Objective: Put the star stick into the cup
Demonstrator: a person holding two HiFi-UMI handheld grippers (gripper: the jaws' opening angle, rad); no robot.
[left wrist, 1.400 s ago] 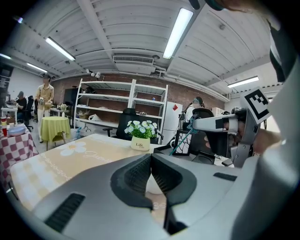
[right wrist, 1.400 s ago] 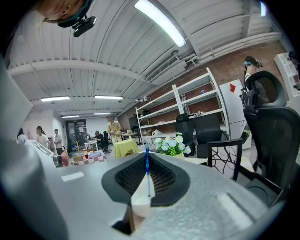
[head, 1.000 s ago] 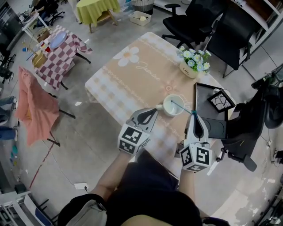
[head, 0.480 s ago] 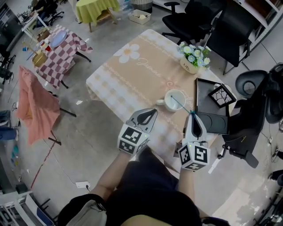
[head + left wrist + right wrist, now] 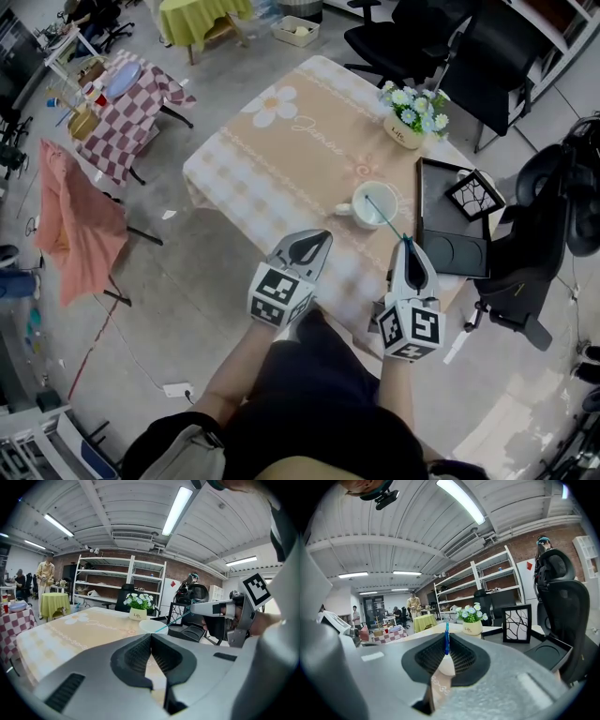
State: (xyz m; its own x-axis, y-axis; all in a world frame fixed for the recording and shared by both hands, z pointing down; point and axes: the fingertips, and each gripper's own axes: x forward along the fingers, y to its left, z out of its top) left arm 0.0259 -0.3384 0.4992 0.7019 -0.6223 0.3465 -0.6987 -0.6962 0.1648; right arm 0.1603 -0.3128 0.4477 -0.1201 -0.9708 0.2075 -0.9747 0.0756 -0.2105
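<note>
Right gripper [image 5: 407, 244]: lower right of centre in the head view. Its jaws are clamped on the near end of the star stick [image 5: 384, 217]. In the right gripper view the blue stick [image 5: 446, 641] stands upright in the slit between the ribbed pads.
Star stick: a thin teal rod slanting up and to the left from the right gripper's tips. Its far end lies over the mouth of the cup [image 5: 375, 203]; whether it touches the inside cannot be told.
Cup: white, upright, handle pointing left. It stands on the table [image 5: 300, 159] just right of the frame's centre, a little beyond the right gripper's tips.
Left gripper [image 5: 323, 235]: lower centre, to the left of the cup and apart from it. The left gripper view shows the jaws pressed together with nothing between them, and past them the cup [image 5: 153, 625] with the stick [image 5: 171, 622] reaching into it.
Table: upper centre, covered with a beige cloth that has a white flower print.
Flower pot [image 5: 410, 117]: upper right, near the table's far edge, holding pale blue and white blooms.
Black tray [image 5: 450, 253]: just right of the cup, at the table's right edge.
Picture frame [image 5: 473, 195]: at the tray's far corner; it stands upright in the right gripper view [image 5: 516, 623].
</note>
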